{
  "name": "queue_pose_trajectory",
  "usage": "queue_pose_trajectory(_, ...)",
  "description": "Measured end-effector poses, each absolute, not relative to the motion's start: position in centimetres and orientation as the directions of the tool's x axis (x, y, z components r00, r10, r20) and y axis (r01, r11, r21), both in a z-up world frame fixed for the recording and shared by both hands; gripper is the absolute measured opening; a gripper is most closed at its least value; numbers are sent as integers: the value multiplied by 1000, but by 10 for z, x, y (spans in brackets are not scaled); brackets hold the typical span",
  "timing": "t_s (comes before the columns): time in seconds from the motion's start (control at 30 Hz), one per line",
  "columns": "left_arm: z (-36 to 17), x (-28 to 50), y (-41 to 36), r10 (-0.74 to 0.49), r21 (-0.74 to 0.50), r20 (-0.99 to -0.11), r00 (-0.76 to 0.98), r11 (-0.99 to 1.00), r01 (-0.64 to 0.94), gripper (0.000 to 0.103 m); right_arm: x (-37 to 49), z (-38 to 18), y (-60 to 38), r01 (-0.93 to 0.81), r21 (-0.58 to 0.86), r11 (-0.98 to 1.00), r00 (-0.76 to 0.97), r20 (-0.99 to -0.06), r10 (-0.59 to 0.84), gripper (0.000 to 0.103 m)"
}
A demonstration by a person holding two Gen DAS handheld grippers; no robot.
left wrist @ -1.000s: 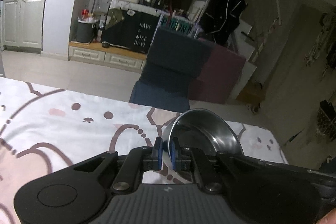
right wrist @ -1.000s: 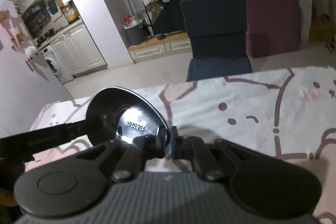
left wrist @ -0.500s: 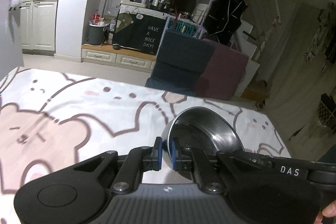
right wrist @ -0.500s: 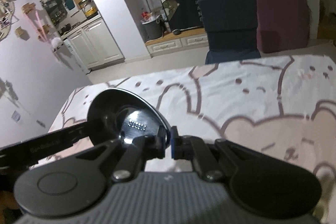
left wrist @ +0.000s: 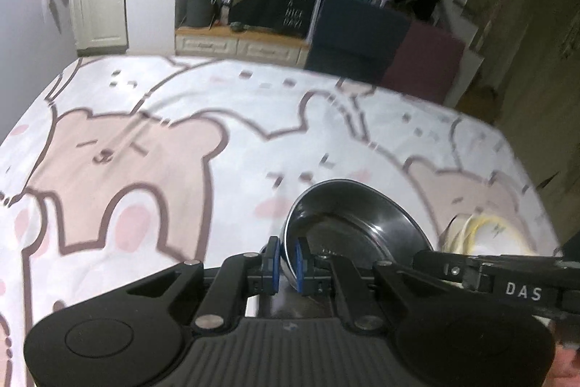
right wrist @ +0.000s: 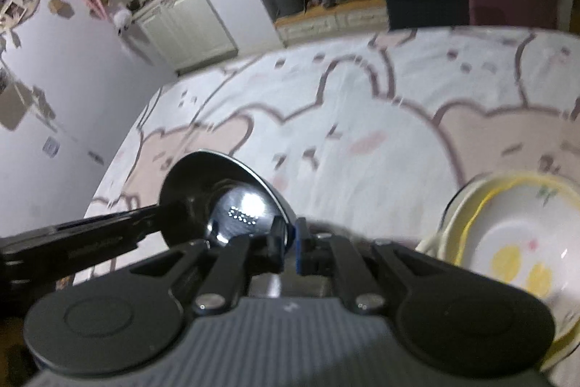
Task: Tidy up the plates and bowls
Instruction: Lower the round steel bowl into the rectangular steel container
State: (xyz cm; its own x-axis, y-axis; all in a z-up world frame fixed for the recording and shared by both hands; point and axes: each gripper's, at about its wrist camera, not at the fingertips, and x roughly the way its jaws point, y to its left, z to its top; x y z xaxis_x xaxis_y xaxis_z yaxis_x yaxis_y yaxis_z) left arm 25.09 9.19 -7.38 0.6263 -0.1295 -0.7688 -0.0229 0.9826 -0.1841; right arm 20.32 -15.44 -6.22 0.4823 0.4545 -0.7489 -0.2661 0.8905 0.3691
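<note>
Bear-print tablecloth [left wrist: 152, 147], steel bowl [left wrist: 357, 220] rim pinched by left tool [left wrist: 286, 260] and right tool [right wrist: 288, 243], white plate [right wrist: 514, 242] beside

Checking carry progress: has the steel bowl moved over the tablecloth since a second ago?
Yes. The steel bowl has come back from the tablecloth's far edge.

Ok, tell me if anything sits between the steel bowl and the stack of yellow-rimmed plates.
Nothing visible does. Both claws hold the steel bowl by its rim over bare tablecloth, and the yellow-rimmed plates lie just beside it, with only cloth between.
</note>
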Motion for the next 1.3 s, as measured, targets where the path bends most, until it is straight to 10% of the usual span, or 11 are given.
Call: queue_pose_trajectory(1.3, -130, 288, 76, -95, -107, -892, 441, 994, -3, 13, 207, -126, -125, -253, 298, 920, 306, -878, 369, 10)
